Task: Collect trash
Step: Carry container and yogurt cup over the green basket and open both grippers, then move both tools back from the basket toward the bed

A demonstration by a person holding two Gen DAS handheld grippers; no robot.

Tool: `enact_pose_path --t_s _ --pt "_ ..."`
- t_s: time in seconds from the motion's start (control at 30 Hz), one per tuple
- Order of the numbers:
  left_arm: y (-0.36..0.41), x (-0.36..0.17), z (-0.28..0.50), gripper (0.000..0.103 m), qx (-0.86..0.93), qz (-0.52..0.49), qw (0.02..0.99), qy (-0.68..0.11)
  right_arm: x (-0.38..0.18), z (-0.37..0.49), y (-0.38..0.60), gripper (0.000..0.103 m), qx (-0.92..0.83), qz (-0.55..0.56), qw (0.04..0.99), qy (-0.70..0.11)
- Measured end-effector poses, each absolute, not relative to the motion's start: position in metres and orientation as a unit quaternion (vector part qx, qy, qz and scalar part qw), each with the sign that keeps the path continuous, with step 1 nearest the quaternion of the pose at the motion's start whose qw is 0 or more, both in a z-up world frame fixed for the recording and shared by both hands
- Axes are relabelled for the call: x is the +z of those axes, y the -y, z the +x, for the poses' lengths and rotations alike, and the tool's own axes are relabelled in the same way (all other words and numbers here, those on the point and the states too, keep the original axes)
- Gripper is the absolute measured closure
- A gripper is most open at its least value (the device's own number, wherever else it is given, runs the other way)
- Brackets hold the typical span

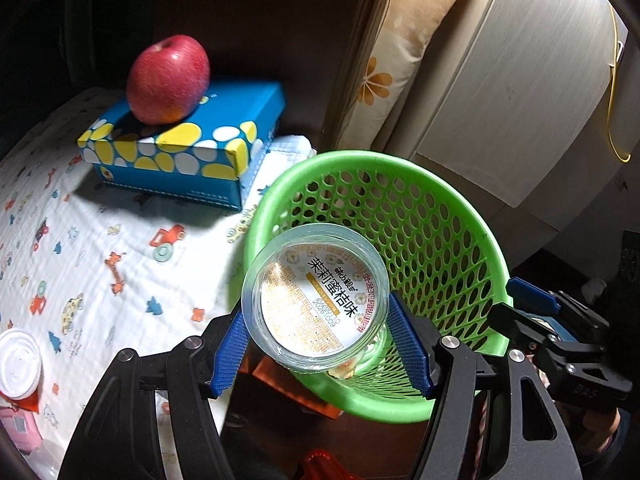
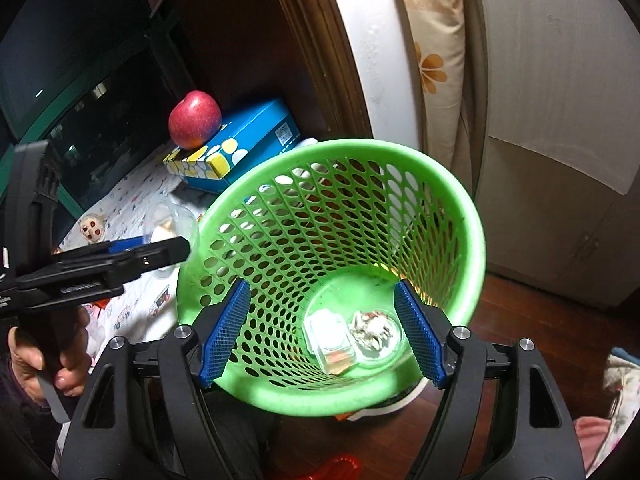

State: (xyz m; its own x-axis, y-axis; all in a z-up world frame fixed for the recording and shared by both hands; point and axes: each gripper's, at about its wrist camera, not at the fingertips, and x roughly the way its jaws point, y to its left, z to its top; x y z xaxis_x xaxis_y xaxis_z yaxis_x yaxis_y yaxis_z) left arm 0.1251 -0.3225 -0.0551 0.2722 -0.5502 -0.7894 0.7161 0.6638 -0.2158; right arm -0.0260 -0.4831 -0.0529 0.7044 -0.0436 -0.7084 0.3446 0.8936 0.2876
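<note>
My left gripper [image 1: 320, 340] is shut on a clear plastic jelly cup [image 1: 316, 296] with a printed lid, held over the near rim of the green mesh trash basket [image 1: 400, 168]. In the right wrist view the left gripper [image 2: 168, 246] and the cup [image 2: 172, 220] are at the basket's left rim. My right gripper [image 2: 324, 332] is open; its blue pads straddle the near side of the basket [image 2: 440, 184], which tilts toward me, and whether they touch it I cannot tell. Inside the basket lie a clear plastic container [image 2: 330, 344] and a cup with crumpled paper [image 2: 374, 334].
A red apple [image 1: 168, 80] sits on a blue tissue box [image 1: 184, 144] on a cartoon-print cloth [image 1: 80, 248]. A white-lidded cup [image 1: 18, 364] and pink packet [image 1: 20, 428] lie at the cloth's near left. A cabinet [image 1: 500, 100] and flowered cushion [image 1: 392, 60] stand behind the basket.
</note>
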Motion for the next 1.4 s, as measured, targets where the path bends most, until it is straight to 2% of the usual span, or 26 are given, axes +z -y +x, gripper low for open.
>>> enact_pose_path --t_s 0.2,0.4,0.57,0.93,1.4 --pt "0.336 -0.060 0.120 0.036 -0.414 0.088 0.781 -0.459 -0.050 -0.038 0.486 0.029 -0.111 0.212 0.901 -0.361" --pt "0.335 -0.054 0.111 0.026 -0.414 0.096 0.789 -0.444 -0.046 -0.042 0.483 0.029 -0.106 0.214 0.903 -0.357" --pt "0.312 -0.047 0.110 0.026 -0.397 0.095 0.801 -0.438 -0.041 -0.039 0.470 0.028 -0.087 0.207 0.907 -0.356" --pt "0.213 -0.039 0.123 0.026 -0.315 0.062 0.841 -0.435 -0.034 -0.010 0.414 0.025 -0.026 0.180 0.915 -0.361" --pt "0.050 -0.040 0.159 0.026 -0.141 0.008 0.893 -0.427 -0.037 0.042 0.323 0.024 0.068 0.142 0.909 -0.386"
